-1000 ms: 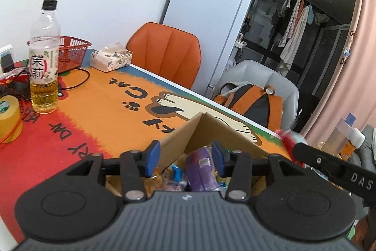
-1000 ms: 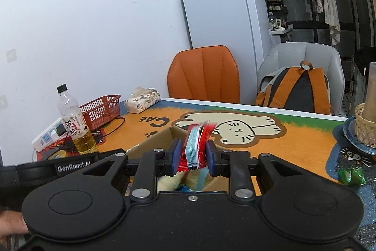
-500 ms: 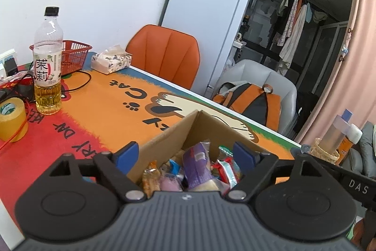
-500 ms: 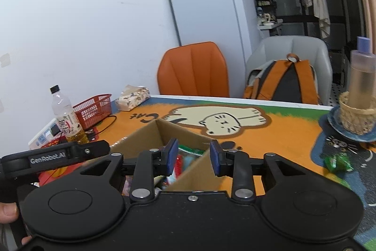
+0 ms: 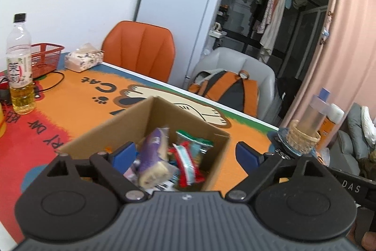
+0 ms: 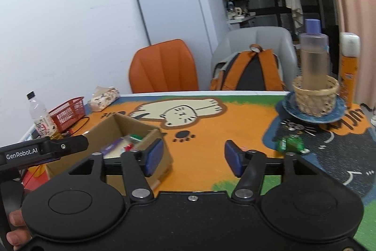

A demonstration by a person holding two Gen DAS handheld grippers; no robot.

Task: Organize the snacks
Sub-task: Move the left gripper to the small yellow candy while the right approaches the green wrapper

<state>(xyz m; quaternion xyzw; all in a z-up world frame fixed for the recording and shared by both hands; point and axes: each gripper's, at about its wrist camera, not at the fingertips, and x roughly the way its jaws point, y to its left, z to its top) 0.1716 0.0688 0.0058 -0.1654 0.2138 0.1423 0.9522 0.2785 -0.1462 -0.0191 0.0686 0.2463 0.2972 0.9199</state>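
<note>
both my grippers have just been opening, left gripper [image 5: 185,154] wide over the cardboard box [image 5: 164,119], right gripper [image 6: 192,160] empty. next up is the green snack packet [image 6: 291,144] on the mat, right of the box: light, crinkly, slippery, so i'd pinch its middle.

The green wrapped thing [image 6: 291,144] on the mat is too blurred to name. Gripper bodies hide the cardboard box's [image 5: 131,120] near side and lower snacks.

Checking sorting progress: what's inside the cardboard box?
The cardboard box holds a purple packet, a red-and-teal packet and a green-topped one; lower layers are covered.
</note>
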